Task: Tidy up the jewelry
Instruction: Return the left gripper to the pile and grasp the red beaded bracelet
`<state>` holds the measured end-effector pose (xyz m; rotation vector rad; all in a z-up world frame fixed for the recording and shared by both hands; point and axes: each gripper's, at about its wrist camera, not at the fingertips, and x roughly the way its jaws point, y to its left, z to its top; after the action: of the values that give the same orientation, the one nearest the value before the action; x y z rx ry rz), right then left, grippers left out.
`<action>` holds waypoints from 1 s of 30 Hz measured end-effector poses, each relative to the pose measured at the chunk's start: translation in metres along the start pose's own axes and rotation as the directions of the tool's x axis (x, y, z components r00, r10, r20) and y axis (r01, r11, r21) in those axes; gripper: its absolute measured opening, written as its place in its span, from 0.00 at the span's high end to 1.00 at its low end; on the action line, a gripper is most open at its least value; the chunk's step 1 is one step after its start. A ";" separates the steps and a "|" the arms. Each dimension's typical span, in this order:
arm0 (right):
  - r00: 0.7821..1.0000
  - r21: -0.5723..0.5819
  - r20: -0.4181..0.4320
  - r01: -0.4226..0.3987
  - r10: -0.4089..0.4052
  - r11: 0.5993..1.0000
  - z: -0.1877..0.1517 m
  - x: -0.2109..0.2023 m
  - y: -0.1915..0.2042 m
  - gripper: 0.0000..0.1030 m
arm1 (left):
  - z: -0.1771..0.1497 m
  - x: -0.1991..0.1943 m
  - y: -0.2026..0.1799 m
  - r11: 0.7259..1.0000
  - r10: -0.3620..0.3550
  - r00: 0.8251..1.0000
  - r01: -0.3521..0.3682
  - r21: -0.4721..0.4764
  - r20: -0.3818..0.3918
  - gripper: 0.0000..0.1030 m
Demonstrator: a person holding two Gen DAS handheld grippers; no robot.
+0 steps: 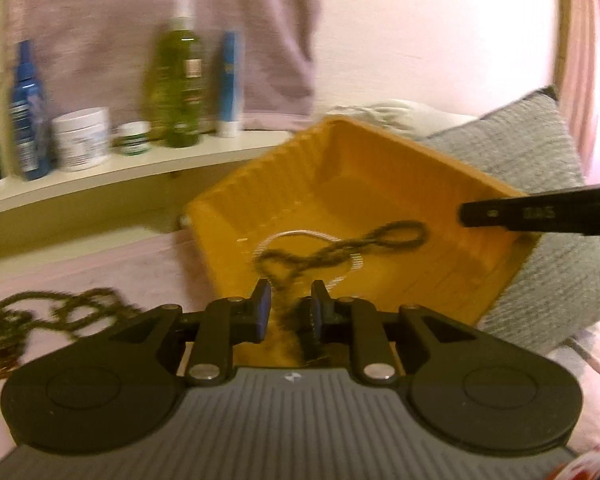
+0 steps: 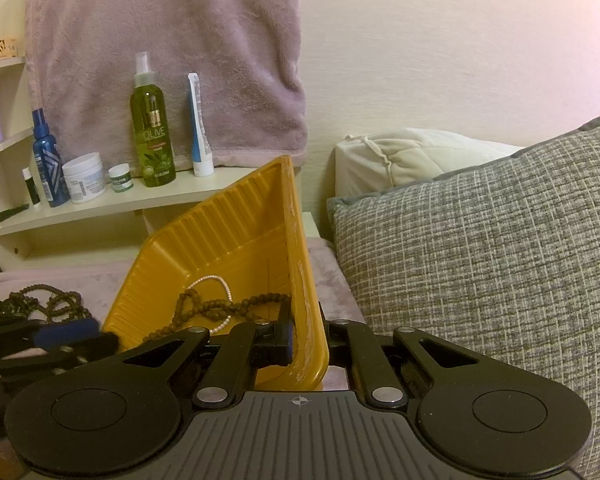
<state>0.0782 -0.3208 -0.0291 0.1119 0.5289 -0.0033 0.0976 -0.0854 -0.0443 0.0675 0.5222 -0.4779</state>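
- Currently the left gripper [image 1: 290, 308], jaws slightly parted, drops a dark bead necklace [image 1: 340, 250] into the yellow tray [image 1: 236, 204] ahead at 12 o'clock.
- Right gripper [image 2: 309, 338] clamps the tray's rim.
- Next, I judge: fetch the second bead strand [image 1: 56, 314] at 9 o'clock.

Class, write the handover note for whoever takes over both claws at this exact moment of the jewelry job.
Right claw: shut on the yellow tray's side wall, holding it tilted.
Left claw: jaws slightly apart, the brown bead necklace running between them; no firm grip visible.
In the tray: that brown necklace, mostly inside, and a white pearl strand.
Left: a second dark bead necklace lies on the pink cover, outside the tray. Finish dropping the first necklace in, then fetch that one.
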 end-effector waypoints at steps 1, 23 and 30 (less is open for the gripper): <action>1.000 0.000 0.000 0.001 -0.001 1.000 -0.001 0.000 0.000 0.93 | -0.001 -0.002 0.006 1.000 0.014 1.000 -0.014 -0.012 0.000 0.82; 1.000 -0.013 -0.007 0.008 -0.009 1.000 0.000 0.004 -0.001 0.93 | -0.045 -0.043 0.155 0.876 0.453 0.886 -0.464 -0.135 -0.102 0.80; 1.000 -0.022 -0.012 0.011 -0.012 1.000 0.000 0.006 -0.002 0.93 | -0.051 -0.031 0.166 0.879 0.449 0.885 -0.462 -0.120 -0.123 0.80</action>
<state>0.0836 -0.3228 -0.0323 0.0878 0.5415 -0.0082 0.1262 0.0844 -0.0829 0.0697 0.6093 0.0288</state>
